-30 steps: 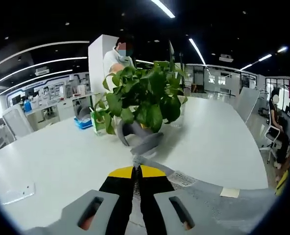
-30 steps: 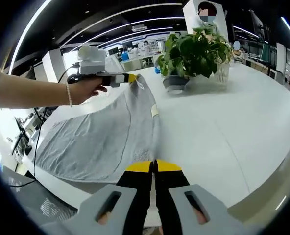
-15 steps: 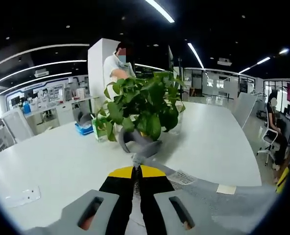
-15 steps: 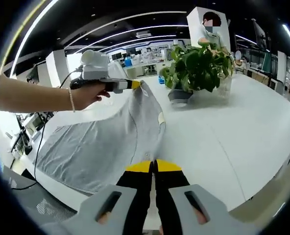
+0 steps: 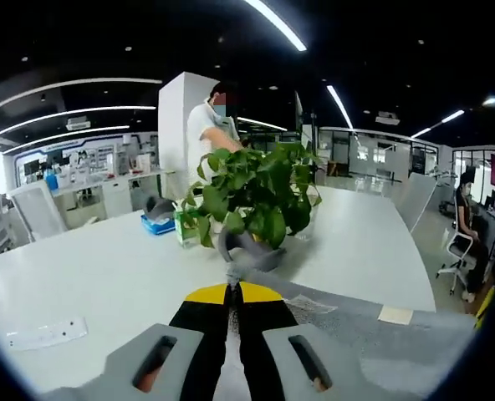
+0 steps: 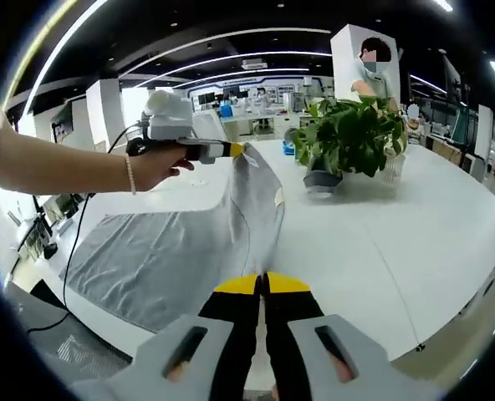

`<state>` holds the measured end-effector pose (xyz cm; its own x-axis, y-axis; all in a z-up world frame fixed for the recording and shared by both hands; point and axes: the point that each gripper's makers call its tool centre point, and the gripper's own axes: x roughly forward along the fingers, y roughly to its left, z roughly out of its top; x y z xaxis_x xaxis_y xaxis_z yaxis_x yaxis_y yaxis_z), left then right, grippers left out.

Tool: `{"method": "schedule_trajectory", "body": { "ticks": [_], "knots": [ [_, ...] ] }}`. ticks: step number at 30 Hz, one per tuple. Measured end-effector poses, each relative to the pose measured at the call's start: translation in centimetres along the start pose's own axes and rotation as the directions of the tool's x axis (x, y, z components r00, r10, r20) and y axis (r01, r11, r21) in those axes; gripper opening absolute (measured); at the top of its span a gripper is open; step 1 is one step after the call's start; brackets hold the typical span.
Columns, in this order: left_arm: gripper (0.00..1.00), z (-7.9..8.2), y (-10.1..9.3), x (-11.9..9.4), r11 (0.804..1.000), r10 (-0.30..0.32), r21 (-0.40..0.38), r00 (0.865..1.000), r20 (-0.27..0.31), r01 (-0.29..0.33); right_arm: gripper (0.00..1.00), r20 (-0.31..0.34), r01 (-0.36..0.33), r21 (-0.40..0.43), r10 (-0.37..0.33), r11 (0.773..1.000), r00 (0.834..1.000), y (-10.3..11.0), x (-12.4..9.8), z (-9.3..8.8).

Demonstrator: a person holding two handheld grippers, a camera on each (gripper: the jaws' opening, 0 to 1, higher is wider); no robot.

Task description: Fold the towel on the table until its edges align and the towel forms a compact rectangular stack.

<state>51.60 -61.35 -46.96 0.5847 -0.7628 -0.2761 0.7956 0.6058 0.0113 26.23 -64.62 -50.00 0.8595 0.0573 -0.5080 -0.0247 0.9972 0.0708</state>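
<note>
- right gripper at the bottom of the right gripper view, yellow-tipped jaws pressed together on the near edge of the grey towel; no gap visible between them.
- left gripper in the left gripper view, jaws likewise closed on a towel corner, a bit of grey cloth sticking up past the tips.
- towel in the right gripper view: lifted along one edge between the two grippers, the rest draping down and left onto the white table; far part lies flat near the table's left edge.
- small pale tag on the raised towel edge; in the left gripper view a printed label and a pale square patch sit on the cloth right of the jaws.
- left gripper seen from the right gripper view: held up off the table by a hand with a beaded bracelet on the wrist, tip pinching the towel's far corner.
- flat clear packet lies on the table left of the left gripper, apart from the towel.
- potted plant in a grey pot stands on the table beyond the towel, not touching it; in the left gripper view the potted plant is straight ahead, just past the jaw tips.
- blue tray on the table left of the plant.
- a person in a white top stands behind the plant; another person sits far right by the chairs.
</note>
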Motion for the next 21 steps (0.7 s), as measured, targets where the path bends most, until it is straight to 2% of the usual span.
{"method": "schedule_trajectory", "body": {
  "ticks": [6, 9, 21],
  "knots": [
    [0.03, 0.3, 0.7, -2.7, 0.999, 0.005, -0.034, 1.0, 0.031, -0.004, 0.0, 0.002, -0.012, -0.022, 0.012, 1.0, 1.0, 2.3, -0.6, 0.5],
    [0.03, 0.5, 1.7, -3.0, 0.998, 0.011, -0.055, 0.999, 0.035, -0.009, 0.0, 0.007, -0.023, -0.029, 0.023, 0.999, 1.0, 3.5, -0.8, 0.9],
    [0.03, 0.3, 4.9, -7.8, 0.999, 0.045, -0.003, 0.998, 0.045, -0.045, 0.0, 0.006, -0.084, -0.081, 0.085, 0.993, 0.996, 8.4, -1.0, 1.6]
  ]
}}
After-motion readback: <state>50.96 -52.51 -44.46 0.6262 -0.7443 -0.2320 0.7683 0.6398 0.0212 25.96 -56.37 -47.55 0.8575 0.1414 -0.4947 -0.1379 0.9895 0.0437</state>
